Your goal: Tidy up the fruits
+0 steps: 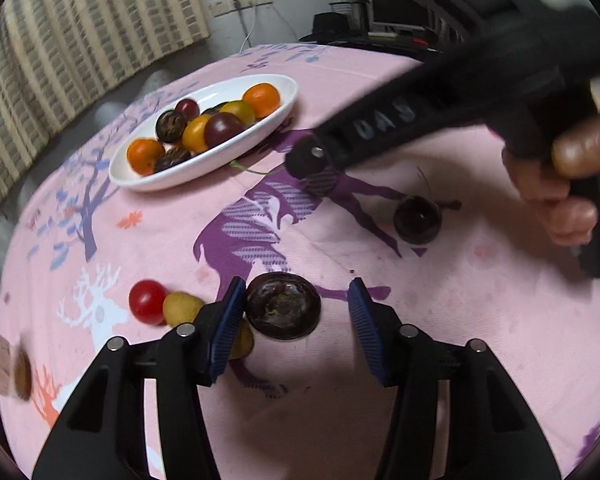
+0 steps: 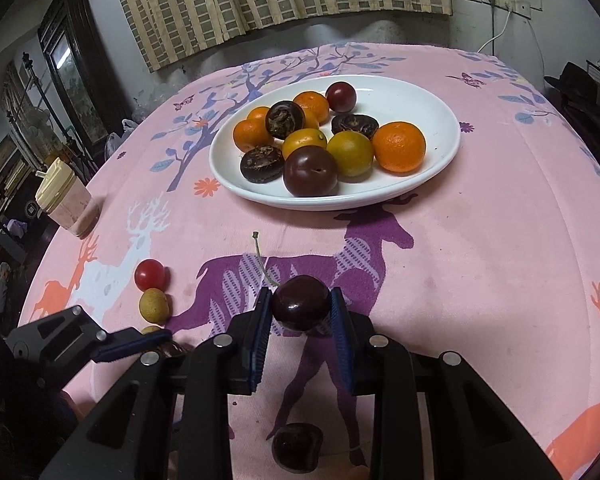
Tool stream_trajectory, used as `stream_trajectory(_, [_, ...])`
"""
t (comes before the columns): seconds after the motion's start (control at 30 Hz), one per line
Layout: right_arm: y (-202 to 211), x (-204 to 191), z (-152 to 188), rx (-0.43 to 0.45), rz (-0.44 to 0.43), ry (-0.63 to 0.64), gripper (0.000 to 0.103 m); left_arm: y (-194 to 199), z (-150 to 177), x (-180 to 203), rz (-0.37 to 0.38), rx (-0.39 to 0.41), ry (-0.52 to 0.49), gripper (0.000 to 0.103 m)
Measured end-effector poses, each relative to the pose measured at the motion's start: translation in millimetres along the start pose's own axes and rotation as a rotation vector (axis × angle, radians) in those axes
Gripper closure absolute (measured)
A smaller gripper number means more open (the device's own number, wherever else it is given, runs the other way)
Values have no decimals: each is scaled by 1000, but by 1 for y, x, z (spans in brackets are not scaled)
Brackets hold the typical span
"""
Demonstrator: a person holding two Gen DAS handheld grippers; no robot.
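- The right gripper holds a dark cherry between its jaws, which are closed narrow against the fruit's two sides; a thin green stem trails up and left from it. It seems lifted clear of the tabletop, though I cannot tell for sure.
- The cherry looks glossy, round and nearly black-red, so it is probably soft: a light, steady squeeze should do, as more could bruise or split it.
- To do this step well, I would carry it forward over the white plate, aim for the bare patch at the right side, lower it close and only then release, so it does not roll off or knock the pile.
- The left gripper has its jaws wide, straddling a flat, dark brown fruit on the tabletop; the left pad touches or nearly touches it, the right pad is apart. It needs centring before closing.
- The plate already holds oranges, a yellow-green fruit, a dark plum and several wrinkled brown fruits.
- Loose fruit remains on the pink deer-print cloth: a red cherry tomato, a small yellow fruit just beside it, and another dark cherry below the right gripper.
- A lidded jar stands near the left edge.
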State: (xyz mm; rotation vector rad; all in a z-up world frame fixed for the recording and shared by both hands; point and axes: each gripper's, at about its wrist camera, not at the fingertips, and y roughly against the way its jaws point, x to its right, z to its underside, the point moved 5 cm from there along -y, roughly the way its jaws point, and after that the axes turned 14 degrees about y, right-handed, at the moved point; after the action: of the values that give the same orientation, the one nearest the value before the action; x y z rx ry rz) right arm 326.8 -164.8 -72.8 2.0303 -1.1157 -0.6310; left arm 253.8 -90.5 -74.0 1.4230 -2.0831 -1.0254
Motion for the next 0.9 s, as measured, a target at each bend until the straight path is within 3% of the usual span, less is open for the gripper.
stream_trajectory(0.1, [2,-1,-2,9,-1,6,73,-1,-1,-3,20,-5,16,53])
stream_trajectory(0.2, [5,0,-2,18,-6,0,73,-1,-2,-8,13,-7,38,66])
stream_trajectory(0.37, [8,3,-3,27,-8,-12,73,0,-2,-6,10,-10,44,66])
stream_trajectory(0.53, [16,1,-6,67,-13,-3,73,10,-13,-15,113,-27,171,66])
stream_trajectory(0.67, [30,4,-17,167,-28,-13,73,25,-52,-39,162,37,259,66])
stream_trajectory(0.77, [36,19,-35,227,18,-41,73,24,-93,-70,120,106,333,66])
stream_trajectory(0.9, [20,47,-65,244,52,-76,73,-6,-139,-107,76,121,422,66])
